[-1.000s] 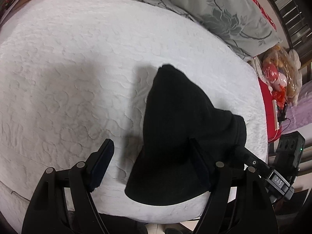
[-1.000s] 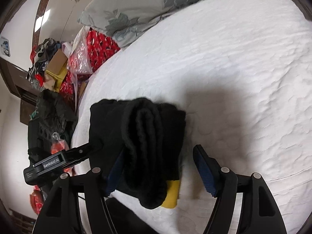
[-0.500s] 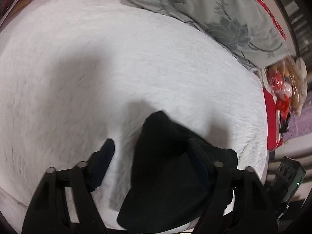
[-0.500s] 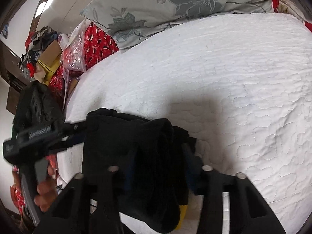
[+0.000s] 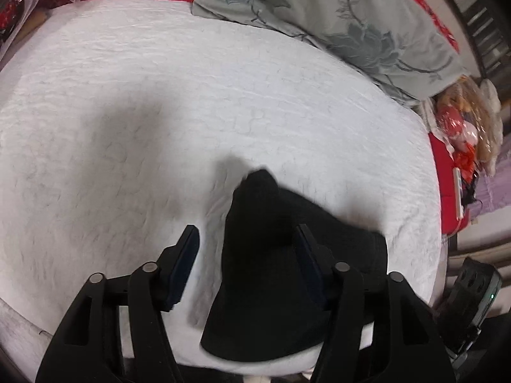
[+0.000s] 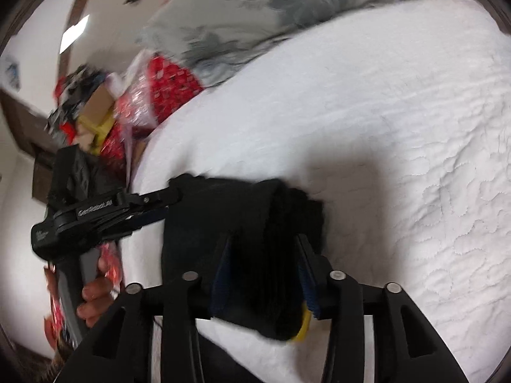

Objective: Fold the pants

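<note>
Clamping seen at right gripper (image 6: 266, 274): jaws pressed on thick rolled fold of black pants (image 6: 242, 242), yellow tag at lower edge. Left gripper (image 5: 246, 255) jaws apart; pants bundle (image 5: 287, 271) lies btwn its fingers, against right pad, left pad clear of cloth. Bundle sits at near edge of white quilted bed (image 5: 127, 111), long axis running away from grippers twd floral pillow (image 5: 335, 25). Right judged nearer, in control.

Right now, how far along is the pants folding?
Mostly done, it seems: the black pants are already a compact, layered bundle near the edge of the white bed. In hand: the right gripper is closed on the bundle's thick fold, while the left gripper sits open around its other side. Left to do: set the bundle flat and let go.
</note>
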Demonstrator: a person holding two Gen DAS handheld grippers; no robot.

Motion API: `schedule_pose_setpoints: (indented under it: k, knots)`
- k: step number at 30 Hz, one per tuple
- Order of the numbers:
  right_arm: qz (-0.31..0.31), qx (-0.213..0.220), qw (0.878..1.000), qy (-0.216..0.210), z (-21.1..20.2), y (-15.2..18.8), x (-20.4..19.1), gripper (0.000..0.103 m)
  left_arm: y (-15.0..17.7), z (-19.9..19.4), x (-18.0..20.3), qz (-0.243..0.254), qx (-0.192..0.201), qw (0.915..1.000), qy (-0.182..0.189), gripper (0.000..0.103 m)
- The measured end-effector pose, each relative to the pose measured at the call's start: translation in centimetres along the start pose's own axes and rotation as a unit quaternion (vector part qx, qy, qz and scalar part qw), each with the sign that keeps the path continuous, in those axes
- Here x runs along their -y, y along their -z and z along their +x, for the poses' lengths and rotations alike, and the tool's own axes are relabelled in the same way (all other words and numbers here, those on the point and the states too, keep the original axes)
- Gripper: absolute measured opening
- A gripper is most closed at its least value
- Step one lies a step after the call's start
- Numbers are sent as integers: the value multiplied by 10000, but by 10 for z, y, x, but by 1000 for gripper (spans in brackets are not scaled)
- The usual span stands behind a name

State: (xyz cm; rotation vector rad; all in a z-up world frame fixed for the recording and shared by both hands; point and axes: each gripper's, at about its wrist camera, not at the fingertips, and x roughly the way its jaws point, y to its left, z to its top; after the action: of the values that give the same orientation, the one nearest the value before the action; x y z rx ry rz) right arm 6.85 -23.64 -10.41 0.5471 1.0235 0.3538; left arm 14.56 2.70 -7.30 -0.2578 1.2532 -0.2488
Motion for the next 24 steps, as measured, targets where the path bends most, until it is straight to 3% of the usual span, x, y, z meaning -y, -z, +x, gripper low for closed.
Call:
schedule_pose_setpoints:
  k: [3, 5, 9, 15, 16, 18, 24]
  knots:
    - [-387, -47, 9986, 359, -1, 16, -10, 46, 26, -5, -7, 51, 95, 9999, 39, 65]
    - [-529, -4, 9968, 602, 1, 26, -10, 43, 42, 1, -6, 159, 142, 9997, -153, 65]
    - [-75, -152, 9981, 586, 10, 34, 10, 42, 60, 12, -1, 383, 222, 9977, -517, 66]
    - [-42, 125, 9995, 300, -12, 23, -1, 46, 45, -12, -1, 386, 445, 9973, -434, 65]
    - [-29, 212, 9994, 290, -15, 19, -1, 50, 41, -16, -2, 374, 500, 9972, -417, 65]
    - [28, 230, 9993, 305, -13, 10, -1, 66, 35, -18, -6, 319, 529, 9974, -374, 66]
    - [220, 51, 9990, 379, 9, 5, 6, 66, 23, -1, -4, 361, 234, 9981, -450, 66]
